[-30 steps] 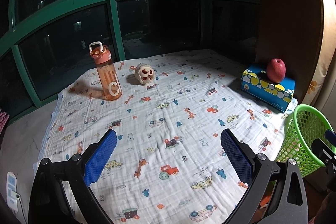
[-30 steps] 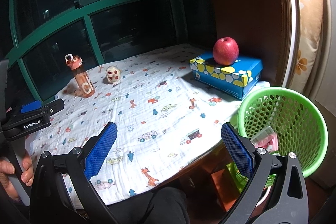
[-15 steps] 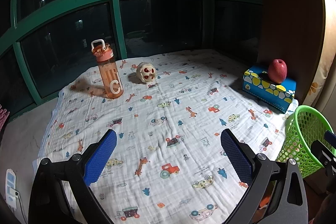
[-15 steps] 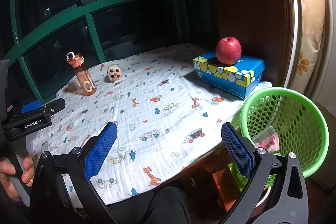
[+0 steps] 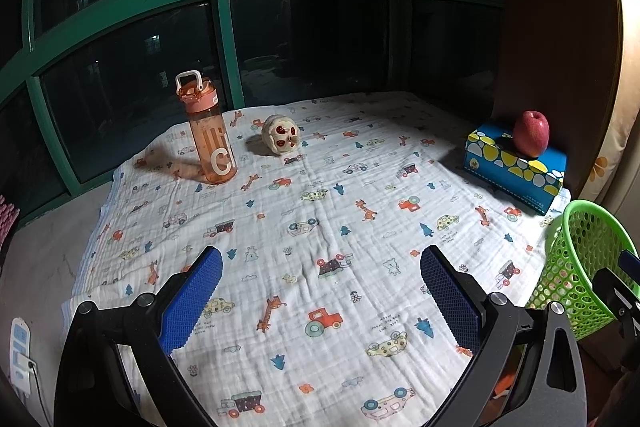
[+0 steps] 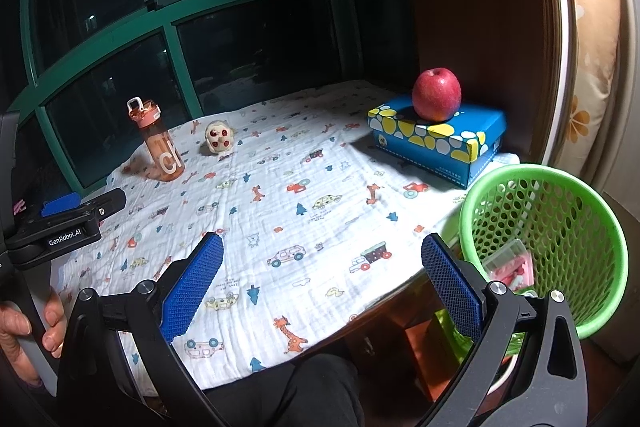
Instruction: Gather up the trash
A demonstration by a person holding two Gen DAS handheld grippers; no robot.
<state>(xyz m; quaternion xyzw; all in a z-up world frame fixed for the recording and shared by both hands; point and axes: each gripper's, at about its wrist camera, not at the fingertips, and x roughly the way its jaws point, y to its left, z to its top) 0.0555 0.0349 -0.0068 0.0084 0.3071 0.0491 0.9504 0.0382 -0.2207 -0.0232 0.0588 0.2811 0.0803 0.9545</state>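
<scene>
Little moved since a second ago: in the left wrist view the bottle and crumpled ball sit a shade further right and lower, in the right wrist view the box and basket a shade higher, both tongs as wide apart as before. Largest, a white cloth (image 5: 320, 211) printed with cars, giraffes and trees, spread over the table in front of dark green-framed windows (image 5: 304, 39). Next, a green mesh basket (image 6: 544, 247) standing off the table's right edge, just below the cloth's corner, with a pink and white wrapper (image 6: 514, 267) lying inside. On the right rear of the cloth, a blue box (image 6: 436, 143) with yellow and white spots, and a red apple (image 6: 437, 94) resting on its lid. At the left rear, an orange water bottle (image 5: 208, 135) upright, lid closed, handle loop raised. Just beside it to the right but apart, a crumpled whitish ball with red spots (image 5: 281, 135), the only loose scrap on the cloth, far from the basket and well apart from both tools. Left gripper (image 5: 320, 301) hovering over the near middle of the cloth, blue pads spread wide, nothing between them. Right gripper (image 6: 322, 291) over the near edge of the cloth with the basket just right of its right pad, likewise spread wide and empty. At the left edge of the right wrist view, a hand (image 6: 24, 327) wrapped round the handle of the left tool.
</scene>
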